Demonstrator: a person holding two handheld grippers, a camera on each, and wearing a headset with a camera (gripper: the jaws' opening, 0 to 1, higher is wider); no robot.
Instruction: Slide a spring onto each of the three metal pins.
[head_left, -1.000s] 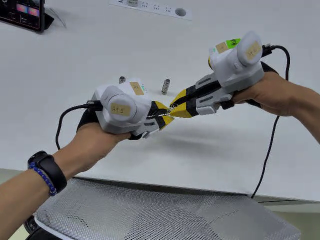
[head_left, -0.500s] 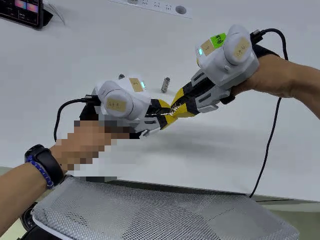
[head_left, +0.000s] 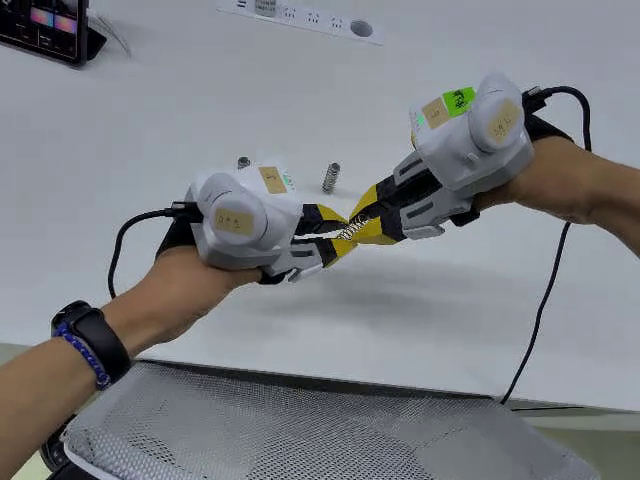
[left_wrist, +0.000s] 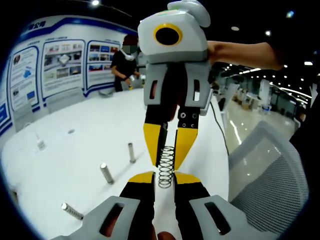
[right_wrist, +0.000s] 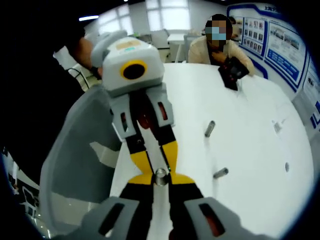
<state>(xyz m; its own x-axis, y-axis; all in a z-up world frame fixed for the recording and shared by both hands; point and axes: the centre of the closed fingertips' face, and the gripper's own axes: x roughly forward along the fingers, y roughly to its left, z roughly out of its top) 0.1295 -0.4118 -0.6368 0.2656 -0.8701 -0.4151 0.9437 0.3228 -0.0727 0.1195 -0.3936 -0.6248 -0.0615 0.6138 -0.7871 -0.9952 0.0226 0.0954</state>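
White workbench (head_left: 180, 90), power strip (head_left: 300, 15) at far edge; one spring (head_left: 331, 176) standing upright.

Your left hand (head_left: 190, 280) and right hand (head_left: 545, 180) bring the two grippers nose to nose above the bench. The left gripper (head_left: 333, 238) comes in low from your left forearm (head_left: 40, 400) and points up and to the right. The right gripper (head_left: 362, 224) slants down from the upper right to meet it. Both pairs of yellow-tipped jaws are drawn close, pinching the ends of one spring (head_left: 350, 232) spanning the tips.
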